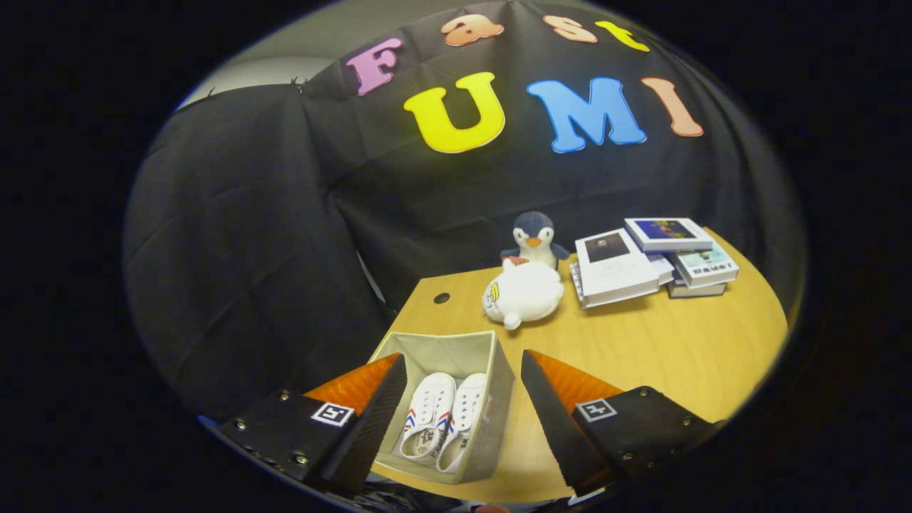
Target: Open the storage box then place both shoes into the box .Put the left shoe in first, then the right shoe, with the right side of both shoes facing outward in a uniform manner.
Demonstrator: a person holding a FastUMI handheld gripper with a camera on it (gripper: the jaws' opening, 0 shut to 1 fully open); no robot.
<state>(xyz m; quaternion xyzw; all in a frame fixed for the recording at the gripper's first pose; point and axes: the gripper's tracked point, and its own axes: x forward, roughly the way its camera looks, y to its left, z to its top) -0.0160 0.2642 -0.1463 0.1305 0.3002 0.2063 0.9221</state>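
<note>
Black cloth wall (249, 235), wooden table (677, 349), pale wall behind (271, 71)

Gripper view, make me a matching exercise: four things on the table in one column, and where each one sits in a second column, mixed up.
Things
1. shoes
2. storage box
3. penguin toy
4. books

Places
A. at the table's far edge, just behind the white plush toy
B. side by side inside the box
C. stacked on the table, to the right of the plush toys
D. open, between the open gripper's fingers, at the table's near edge

Pairs: 1-B, 2-D, 3-A, 4-C
</note>
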